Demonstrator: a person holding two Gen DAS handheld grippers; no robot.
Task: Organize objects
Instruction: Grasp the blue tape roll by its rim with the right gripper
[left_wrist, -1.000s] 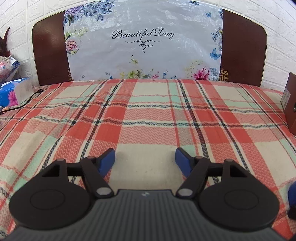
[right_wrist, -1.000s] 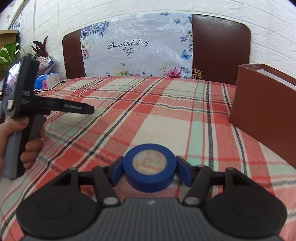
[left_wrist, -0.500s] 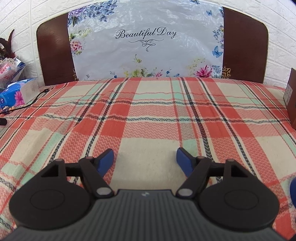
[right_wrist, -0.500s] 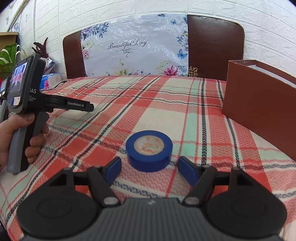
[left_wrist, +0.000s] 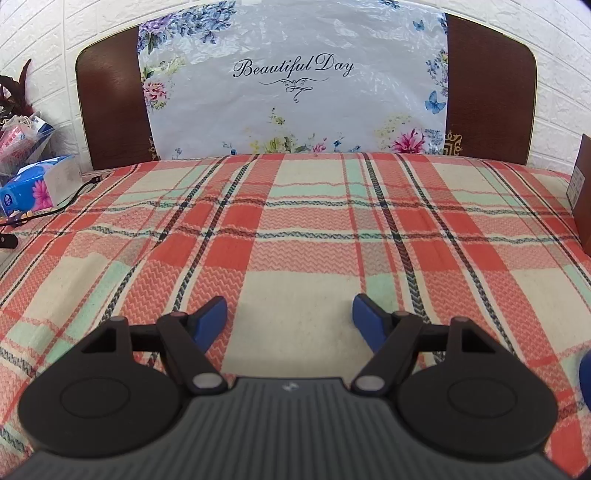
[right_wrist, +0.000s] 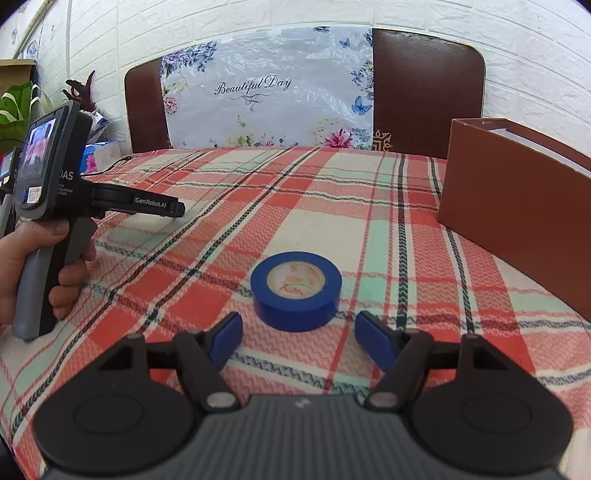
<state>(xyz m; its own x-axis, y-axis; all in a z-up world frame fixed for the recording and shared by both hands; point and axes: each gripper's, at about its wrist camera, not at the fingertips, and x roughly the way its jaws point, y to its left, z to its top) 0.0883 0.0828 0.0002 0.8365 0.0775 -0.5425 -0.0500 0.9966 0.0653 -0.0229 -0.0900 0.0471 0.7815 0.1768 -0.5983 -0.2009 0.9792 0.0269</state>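
A blue roll of tape (right_wrist: 296, 290) lies flat on the plaid cloth (right_wrist: 332, 221), just beyond my right gripper (right_wrist: 297, 334), which is open and empty, its blue pads apart from the roll. A brown open box (right_wrist: 517, 206) stands at the right. My left gripper (left_wrist: 289, 315) is open and empty over bare cloth (left_wrist: 295, 240); it also shows, hand-held, at the left of the right wrist view (right_wrist: 162, 208). A blue edge, which could be the tape, peeks in at the right border of the left wrist view (left_wrist: 585, 373).
A dark headboard with a floral "Beautiful Day" sheet (left_wrist: 295, 85) stands behind the cloth. A blue tissue pack (left_wrist: 35, 190), a cable and small items sit at the far left. The brown box's edge (left_wrist: 581, 192) shows at the right. White brick wall behind.
My right gripper opened, let go of the tape roll and drew back from it. The roll now rests on the cloth. My left gripper shifted slightly and stays open.
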